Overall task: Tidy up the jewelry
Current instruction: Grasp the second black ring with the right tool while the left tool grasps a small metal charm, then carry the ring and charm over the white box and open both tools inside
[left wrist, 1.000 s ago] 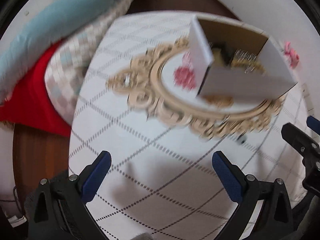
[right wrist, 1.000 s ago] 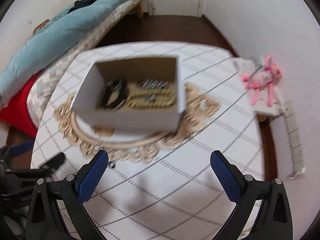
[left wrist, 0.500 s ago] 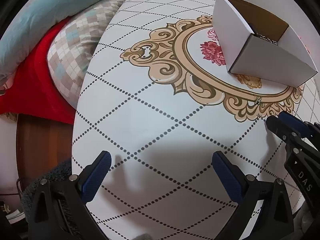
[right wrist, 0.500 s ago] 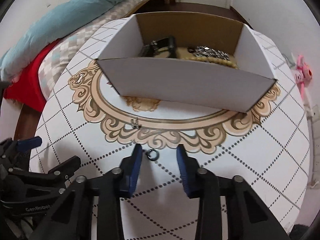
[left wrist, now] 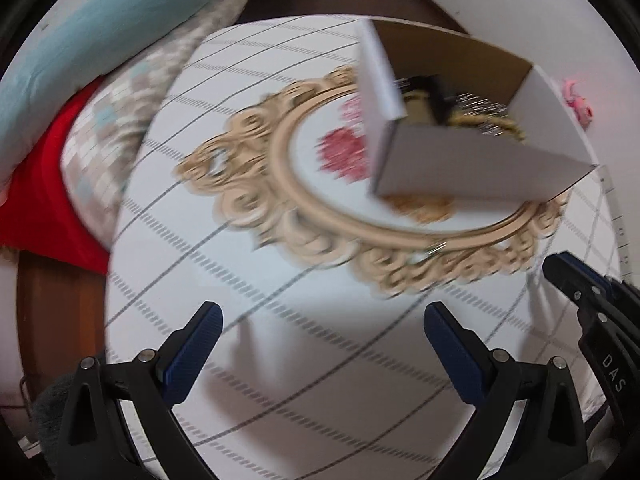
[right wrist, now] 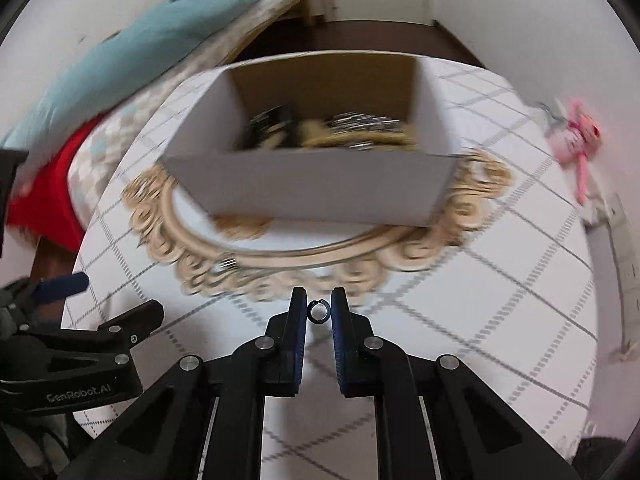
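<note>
In the white box (right wrist: 320, 192), jumbled dark and gold jewelry (right wrist: 332, 134).

The box (right wrist: 320, 188) looks like matt white card outside, raw brown cardboard inside. Beneath it the worktop (right wrist: 500, 280) is smooth, faintly glossy, printed. In front of the box, a dark shiny ring (right wrist: 318, 312).

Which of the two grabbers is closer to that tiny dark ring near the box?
The right gripper: the small dark ring sits between its fingertips, whose jaws have just been closing on it. The left gripper hangs open off to the side over bare tablecloth, away from the ring.
</note>
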The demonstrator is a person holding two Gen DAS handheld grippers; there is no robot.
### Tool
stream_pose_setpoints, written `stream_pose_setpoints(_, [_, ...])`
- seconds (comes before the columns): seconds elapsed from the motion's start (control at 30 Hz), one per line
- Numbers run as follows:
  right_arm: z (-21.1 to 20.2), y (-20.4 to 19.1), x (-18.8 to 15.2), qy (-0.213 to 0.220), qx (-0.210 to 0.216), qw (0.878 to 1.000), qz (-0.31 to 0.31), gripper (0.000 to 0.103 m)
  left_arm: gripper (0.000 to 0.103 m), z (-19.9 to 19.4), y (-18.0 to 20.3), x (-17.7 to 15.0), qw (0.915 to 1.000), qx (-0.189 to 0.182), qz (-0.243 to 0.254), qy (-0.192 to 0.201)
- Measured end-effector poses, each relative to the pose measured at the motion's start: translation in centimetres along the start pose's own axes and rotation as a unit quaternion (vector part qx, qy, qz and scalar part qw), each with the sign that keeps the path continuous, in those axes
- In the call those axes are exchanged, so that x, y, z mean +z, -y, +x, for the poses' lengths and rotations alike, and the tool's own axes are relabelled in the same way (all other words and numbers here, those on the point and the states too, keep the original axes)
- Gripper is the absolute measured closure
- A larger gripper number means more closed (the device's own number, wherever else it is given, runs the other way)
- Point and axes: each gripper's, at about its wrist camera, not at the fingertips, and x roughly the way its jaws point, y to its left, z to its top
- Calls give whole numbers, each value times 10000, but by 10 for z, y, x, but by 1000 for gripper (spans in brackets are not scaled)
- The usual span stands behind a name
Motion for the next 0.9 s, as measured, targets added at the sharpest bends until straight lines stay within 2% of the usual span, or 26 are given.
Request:
stream_pose_setpoints(0.13, [-5, 34, 0, 7, -158, 9992, 367, 90, 3, 0, 24, 6, 9996, -196, 123, 189])
stream_pose_setpoints(0.23, [-6, 51, -2, 6, -233, 9981, 570, 90, 18, 4, 37, 8, 9993, -172, 228, 228])
stream_pose_setpoints(0.33, [-7, 62, -3, 19, -263, 9971, 712, 90, 41, 8, 44, 9, 9992, -154, 261, 256])
stream_pose_setpoints(0.4, [-7, 67, -2, 24, -264, 9968, 754, 90, 70, 9, 49, 9, 9991, -135, 296, 270])
stream_pose_setpoints(0.43, [-7, 68, -2, 26, -274, 9967, 759, 90, 73, 9, 49, 10, 9988, -130, 310, 356])
stream_pose_setpoints(0.5, [-6, 67, -3, 28, -275, 9967, 765, 90, 94, 9, 51, 11, 9984, -179, 356, 400])
stream_pose_setpoints(0.57, [-5, 64, -4, 26, -278, 9967, 761, 90, 97, 10, 52, 12, 9981, -183, 398, 426])
stream_pose_setpoints(0.7, [-6, 62, -5, 38, -263, 9969, 734, 90, 97, 12, 50, 15, 9978, -251, 398, 463])
stream_pose_setpoints(0.9, [-27, 55, 1, 223, -7, 9970, 736, 90, 97, -23, 49, 19, 9949, -608, 430, 684])
